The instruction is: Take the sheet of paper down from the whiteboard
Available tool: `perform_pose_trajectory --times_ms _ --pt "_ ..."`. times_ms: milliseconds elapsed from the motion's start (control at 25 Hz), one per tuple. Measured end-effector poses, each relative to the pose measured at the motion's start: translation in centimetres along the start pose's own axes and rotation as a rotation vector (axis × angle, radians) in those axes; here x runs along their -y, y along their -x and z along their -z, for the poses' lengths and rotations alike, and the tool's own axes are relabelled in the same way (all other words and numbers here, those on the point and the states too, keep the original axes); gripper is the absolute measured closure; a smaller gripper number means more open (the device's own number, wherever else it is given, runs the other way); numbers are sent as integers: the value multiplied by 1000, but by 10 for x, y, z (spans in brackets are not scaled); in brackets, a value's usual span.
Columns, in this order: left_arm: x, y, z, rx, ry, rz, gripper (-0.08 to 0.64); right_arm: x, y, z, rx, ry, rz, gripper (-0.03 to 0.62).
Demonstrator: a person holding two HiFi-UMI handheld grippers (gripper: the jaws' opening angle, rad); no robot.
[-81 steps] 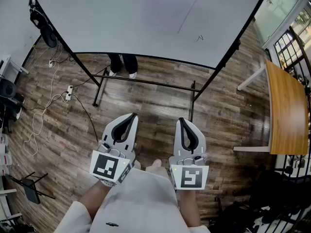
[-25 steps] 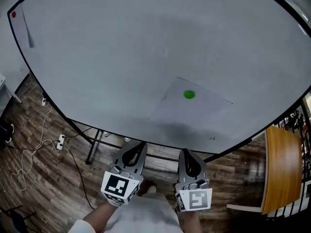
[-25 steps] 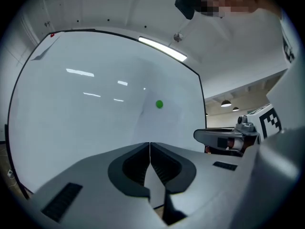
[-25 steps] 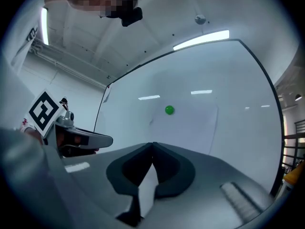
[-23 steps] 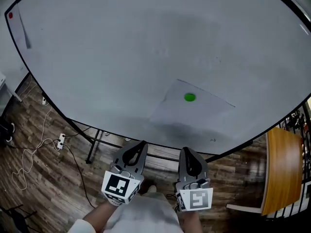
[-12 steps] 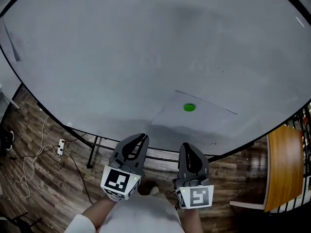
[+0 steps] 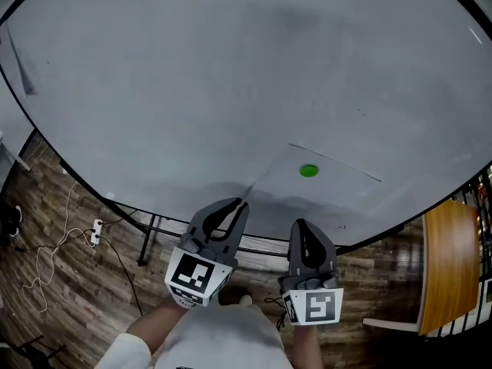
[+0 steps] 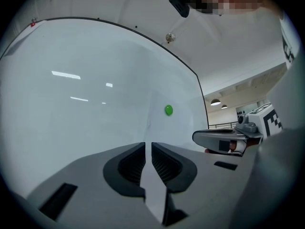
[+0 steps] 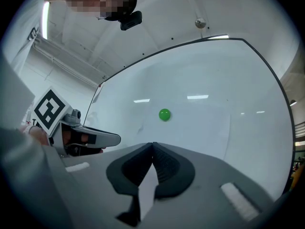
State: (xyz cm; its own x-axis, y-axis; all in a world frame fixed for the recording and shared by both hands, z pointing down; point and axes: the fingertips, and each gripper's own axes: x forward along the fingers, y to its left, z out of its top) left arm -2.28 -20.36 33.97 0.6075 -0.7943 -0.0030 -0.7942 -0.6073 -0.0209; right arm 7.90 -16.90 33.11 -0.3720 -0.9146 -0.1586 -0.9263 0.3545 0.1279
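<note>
Whiteboard (image 7: 192, 75): upright, ahead of both tools.
Left tool (image 7: 241, 204): jaws a narrow slit apart, tips at the lower-left corner of the sheet of paper (image 7: 319, 194); contact not discernible.
Sheet of paper: on the board, ahead of the tools, pinned by a green magnet (image 7: 308, 171).
Right tool (image 7: 301, 225): jaws together, empty, just below the sheet.

Fingers (image 8: 127, 168) slightly apart, facing the sheet (image 8: 178, 128).
</note>
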Motion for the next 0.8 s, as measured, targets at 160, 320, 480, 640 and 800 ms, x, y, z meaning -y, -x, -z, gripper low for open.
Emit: perform_pose_trajectory --times_ms 160,320,480,640,800 --pt "1 -8 -4 8 -14 32 509 1 -5 -2 4 12 4 581" --pt "4 -15 -13 28 -32 52 494 3 -6 -3 3 12 10 581" --pt "1 -28 -20 32 -45 58 483 7 -9 -3 5 16 9 581" --pt "1 -38 -22 24 -44 73 477 14 -12 -3 8 13 29 581" --pt "1 -42 -25 9 -37 74 472 17 -11 -4 10 14 32 581"
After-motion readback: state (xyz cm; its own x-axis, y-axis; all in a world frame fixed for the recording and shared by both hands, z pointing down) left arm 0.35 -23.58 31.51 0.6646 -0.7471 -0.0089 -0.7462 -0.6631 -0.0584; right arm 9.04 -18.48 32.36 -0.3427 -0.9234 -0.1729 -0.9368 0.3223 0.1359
